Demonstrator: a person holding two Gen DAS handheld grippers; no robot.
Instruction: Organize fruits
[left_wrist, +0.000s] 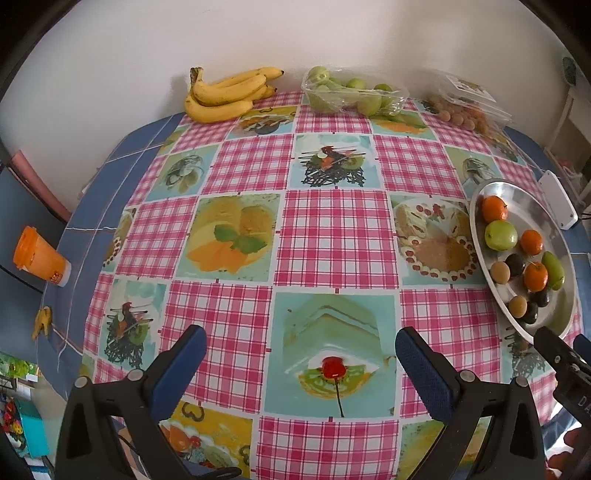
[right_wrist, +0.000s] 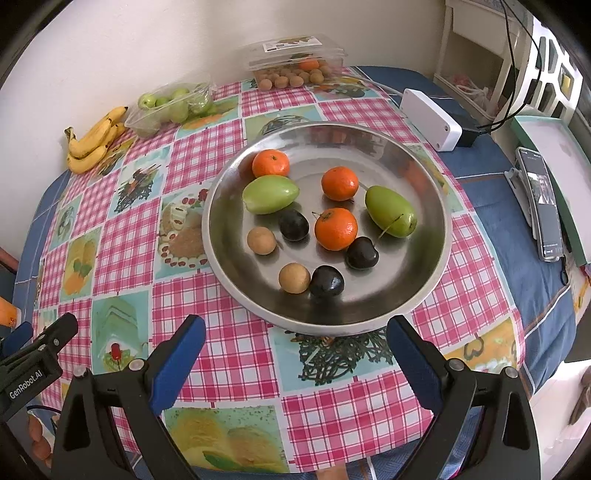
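Both tongs wide open, empty: left tongs, right tongs; right nearest metal plate; suggest grabbing lone mandarin, avoiding neighbouring cherries.

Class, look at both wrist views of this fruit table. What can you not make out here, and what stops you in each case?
- Clear lidded box, right wrist view: its label print is too small to read.
- Phone, right wrist view: what is on its screen is too small and distorted to tell.
- Metal plate, left wrist view: its near rim is hidden behind the right gripper.
- Orange cup, left wrist view: contents hidden by its lid.
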